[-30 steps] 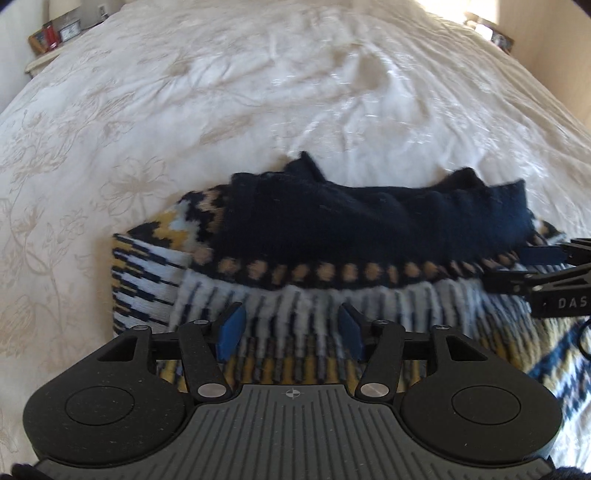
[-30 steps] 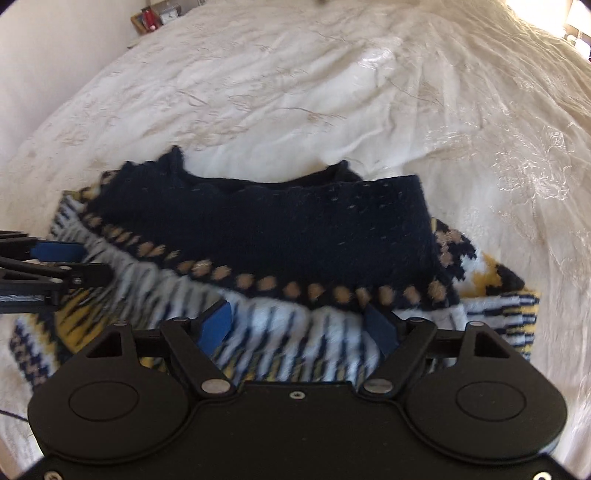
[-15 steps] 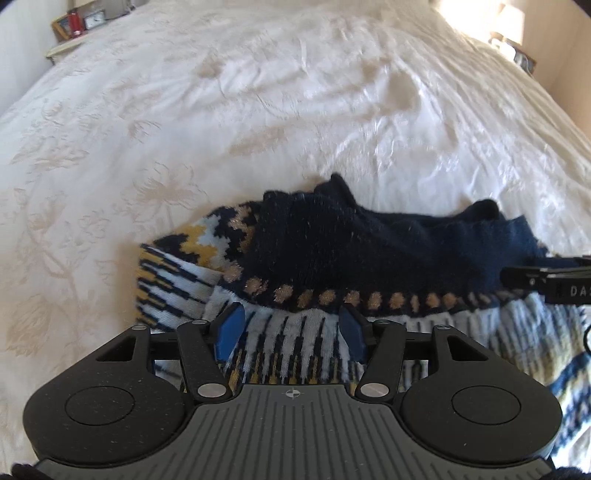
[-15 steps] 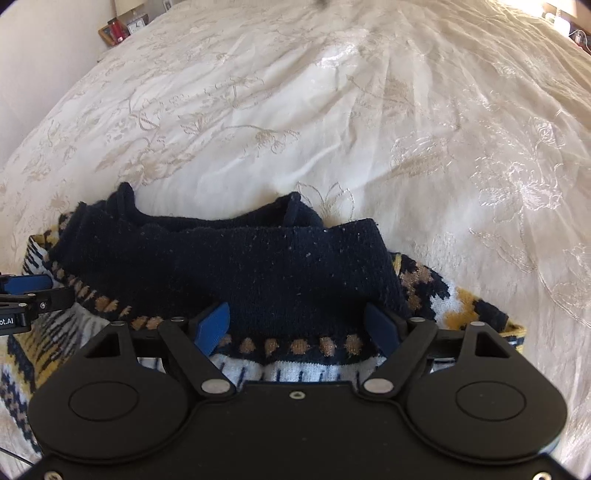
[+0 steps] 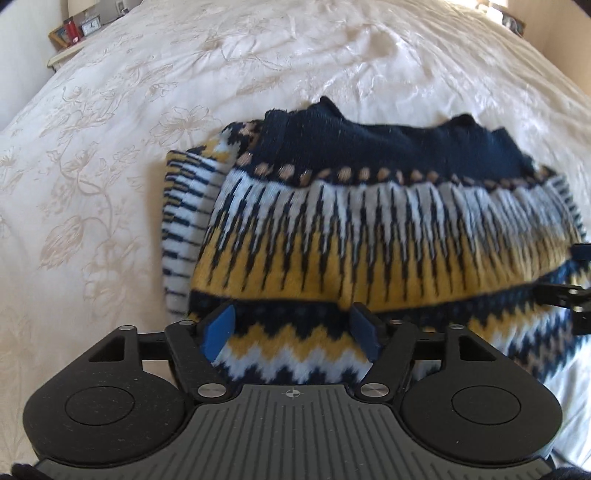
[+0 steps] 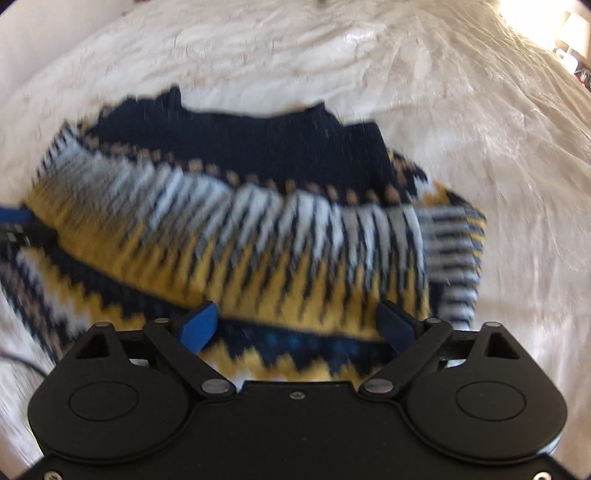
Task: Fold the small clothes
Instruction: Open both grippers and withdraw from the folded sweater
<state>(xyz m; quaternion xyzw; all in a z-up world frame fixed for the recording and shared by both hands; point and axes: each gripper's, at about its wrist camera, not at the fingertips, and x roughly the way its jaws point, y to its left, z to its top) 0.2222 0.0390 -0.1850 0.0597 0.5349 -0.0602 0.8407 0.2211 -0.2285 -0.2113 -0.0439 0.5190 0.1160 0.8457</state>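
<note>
A knitted sweater in navy, yellow and white lies folded on the white bedspread, its navy band at the far side. My left gripper hovers over the near zigzag hem. Its jaws are opening, with fabric below them and the blue pads not pressing on it. In the blurred right wrist view, the right gripper hangs over the same near edge of the sweater. Its jaws are opening wide and grip nothing. Each gripper shows at the edge of the other's view: right gripper, left gripper.
A bedside shelf with a red item, a clock and a frame stands at the far left corner. Wooden furniture borders the bed on the far right. Embroidered bedspread stretches all around the sweater. A thin cable crosses the cover at lower left.
Both grippers have drawn back from the navy band toward the near hem, so more of the yellow and zigzag pattern shows. Both pairs of jaws stand wider apart than before.
</note>
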